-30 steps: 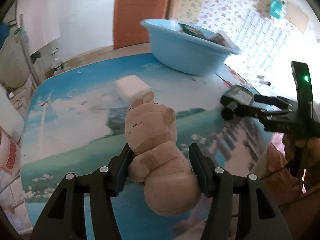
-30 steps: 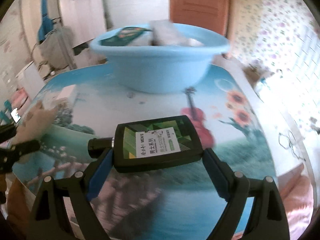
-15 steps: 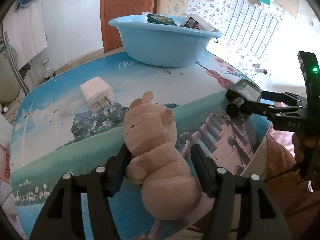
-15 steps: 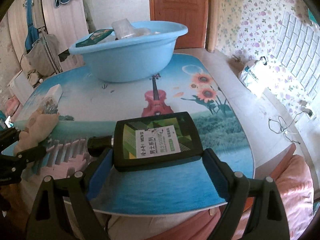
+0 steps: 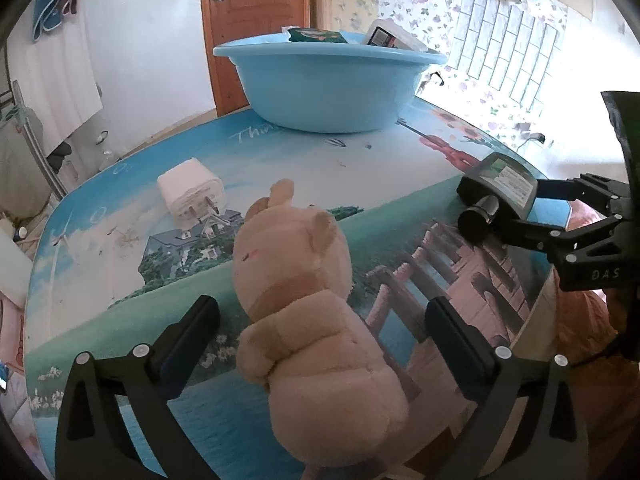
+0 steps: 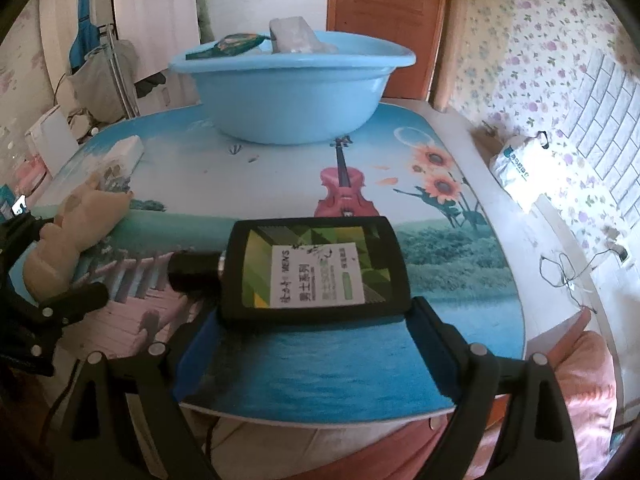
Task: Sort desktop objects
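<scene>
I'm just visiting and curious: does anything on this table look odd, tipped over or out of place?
Slightly. The tan plush animal toy lies toppled on its side between the open left claw. The flat black bottle with a green label lies flat too, in the right claw. The white folded tissue pack sits alone, outside the light blue plastic basin.

Your two grippers: black frames, dark blue pads.

Your left gripper has black angular fingers with small silver screws along the top, and the inner pads look dark blue. Your right gripper is built the same, with brighter blue pads. In the left wrist view its black body carries white letters, perhaps "DAS", partly cut off.
</scene>
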Demonstrator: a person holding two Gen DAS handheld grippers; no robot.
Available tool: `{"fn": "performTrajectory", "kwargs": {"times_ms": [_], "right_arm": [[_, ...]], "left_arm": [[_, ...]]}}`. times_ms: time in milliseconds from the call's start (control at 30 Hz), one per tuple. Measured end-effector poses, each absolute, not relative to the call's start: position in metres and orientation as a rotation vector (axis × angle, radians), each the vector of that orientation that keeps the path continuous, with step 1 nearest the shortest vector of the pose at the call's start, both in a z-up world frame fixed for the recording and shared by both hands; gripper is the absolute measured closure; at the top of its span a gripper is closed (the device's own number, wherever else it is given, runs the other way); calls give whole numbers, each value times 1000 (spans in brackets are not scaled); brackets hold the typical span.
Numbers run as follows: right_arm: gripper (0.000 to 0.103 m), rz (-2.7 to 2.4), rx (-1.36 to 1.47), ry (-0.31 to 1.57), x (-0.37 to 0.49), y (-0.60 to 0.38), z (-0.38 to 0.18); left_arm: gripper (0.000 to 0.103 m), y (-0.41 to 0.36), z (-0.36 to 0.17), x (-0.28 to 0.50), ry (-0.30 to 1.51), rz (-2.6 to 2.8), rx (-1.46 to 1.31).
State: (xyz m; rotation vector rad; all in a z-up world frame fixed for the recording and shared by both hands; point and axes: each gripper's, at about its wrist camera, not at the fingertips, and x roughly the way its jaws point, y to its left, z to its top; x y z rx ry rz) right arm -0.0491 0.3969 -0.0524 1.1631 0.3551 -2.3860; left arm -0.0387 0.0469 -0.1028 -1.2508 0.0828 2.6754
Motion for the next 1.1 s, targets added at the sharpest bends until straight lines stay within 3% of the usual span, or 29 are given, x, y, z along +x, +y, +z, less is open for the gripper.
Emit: {"fn": "performTrajectory", "kwargs": {"times_ms": [167, 1100], "right_arm": [[0, -2369, 1134, 314, -59, 396, -58], [0, -2449, 1039, 263, -75, 391, -61]], "left_arm": [[0, 44, -104, -38, 77, 2701, -1228], [0, 47, -107, -33, 58, 2768, -1110]]}}
